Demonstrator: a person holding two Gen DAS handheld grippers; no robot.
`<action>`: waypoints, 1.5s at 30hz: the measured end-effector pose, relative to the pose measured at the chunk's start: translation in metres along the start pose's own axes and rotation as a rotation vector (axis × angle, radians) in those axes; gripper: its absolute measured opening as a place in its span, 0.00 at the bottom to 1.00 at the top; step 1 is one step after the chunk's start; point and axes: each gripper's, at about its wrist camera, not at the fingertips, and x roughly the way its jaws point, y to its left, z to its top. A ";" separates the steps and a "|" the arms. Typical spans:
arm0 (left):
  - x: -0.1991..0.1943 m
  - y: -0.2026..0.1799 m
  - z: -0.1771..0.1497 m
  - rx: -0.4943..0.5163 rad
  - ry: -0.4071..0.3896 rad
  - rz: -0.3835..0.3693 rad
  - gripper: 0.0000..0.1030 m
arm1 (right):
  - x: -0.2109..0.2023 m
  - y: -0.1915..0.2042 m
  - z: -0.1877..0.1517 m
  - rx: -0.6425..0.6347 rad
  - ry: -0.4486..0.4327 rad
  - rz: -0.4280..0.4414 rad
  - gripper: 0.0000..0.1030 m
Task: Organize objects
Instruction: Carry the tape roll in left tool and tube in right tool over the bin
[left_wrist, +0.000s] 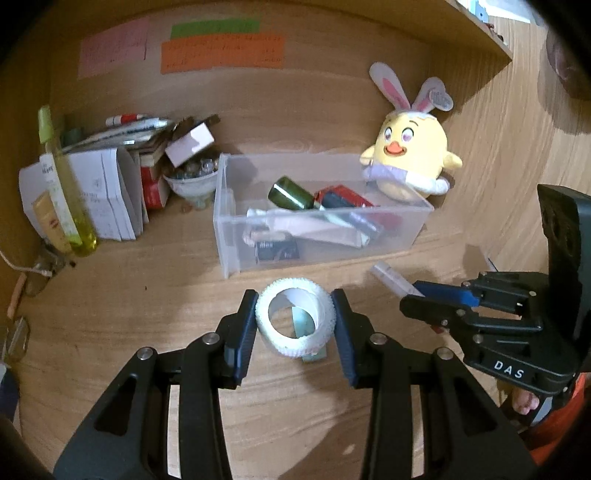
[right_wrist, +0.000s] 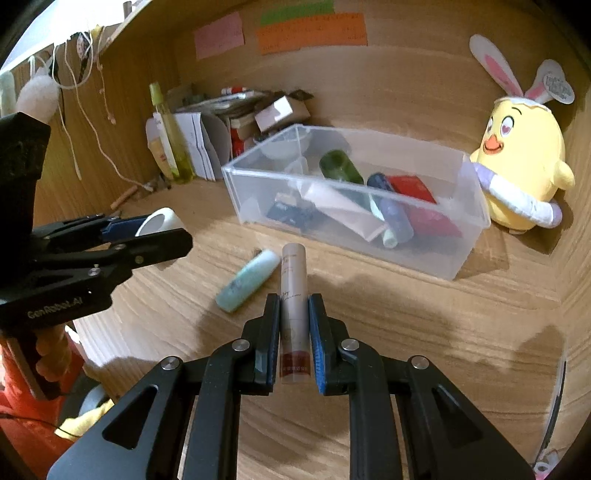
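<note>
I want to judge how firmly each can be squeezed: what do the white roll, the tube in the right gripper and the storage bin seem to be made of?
White tape roll: probably foam or fabric tape, matte, with a bumpy edge.
Slim cosmetic tube: likely smooth plastic, with a slight sheen and printed text.
Storage bin: clear, rigid-looking plastic; its contents show through the walls.

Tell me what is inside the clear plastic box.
The clear plastic box holds a dark green bottle, a red packet, white tubes and dark small boxes. Anything beneath this pile is covered.

The left gripper (left_wrist: 295, 325) is closed on a tape roll (left_wrist: 294, 321); the right gripper (right_wrist: 294, 332) is clamped on a tube (right_wrist: 293, 306).
</note>
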 end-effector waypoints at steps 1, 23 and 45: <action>0.000 0.000 0.002 0.001 -0.005 0.002 0.38 | 0.000 0.000 0.002 0.002 -0.004 0.003 0.14; 0.020 0.002 0.060 -0.010 -0.099 0.024 0.38 | -0.007 -0.015 0.045 0.007 -0.113 -0.027 0.14; 0.044 0.021 0.105 -0.056 -0.113 0.049 0.38 | 0.001 -0.056 0.105 0.004 -0.169 -0.146 0.14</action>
